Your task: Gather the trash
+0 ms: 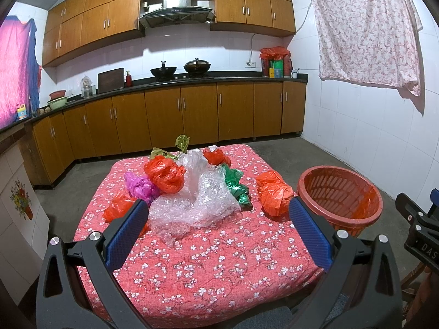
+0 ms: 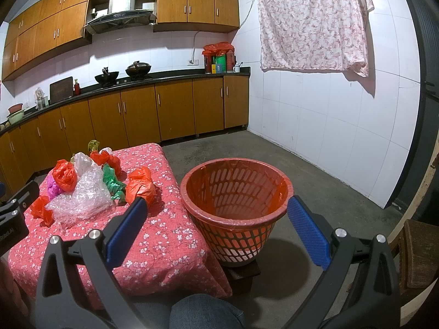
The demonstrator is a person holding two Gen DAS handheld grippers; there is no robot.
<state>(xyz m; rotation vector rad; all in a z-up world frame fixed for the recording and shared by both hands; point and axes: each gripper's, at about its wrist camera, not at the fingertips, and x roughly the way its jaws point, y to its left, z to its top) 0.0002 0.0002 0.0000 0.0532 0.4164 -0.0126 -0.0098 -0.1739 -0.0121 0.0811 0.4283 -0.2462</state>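
Observation:
A pile of crumpled trash lies on the red floral tablecloth (image 1: 208, 268): clear bubble wrap (image 1: 194, 205) in the middle, orange bags (image 1: 164, 174) (image 1: 274, 193), a purple bag (image 1: 140, 187) and a green bag (image 1: 236, 186). An empty red plastic basket (image 1: 340, 194) stands right of the table on a low dark stand. My left gripper (image 1: 216, 219) is open and empty, above the table just short of the bubble wrap. My right gripper (image 2: 216, 219) is open and empty, in front of the basket (image 2: 236, 192), with the pile (image 2: 82, 197) to its left.
Wooden kitchen cabinets (image 1: 192, 115) and a dark counter with woks run along the far wall. A floral cloth (image 1: 367, 30) hangs on the white tiled right wall. Concrete floor (image 2: 315, 170) surrounds the table. A wooden stool (image 2: 417, 252) stands at the right.

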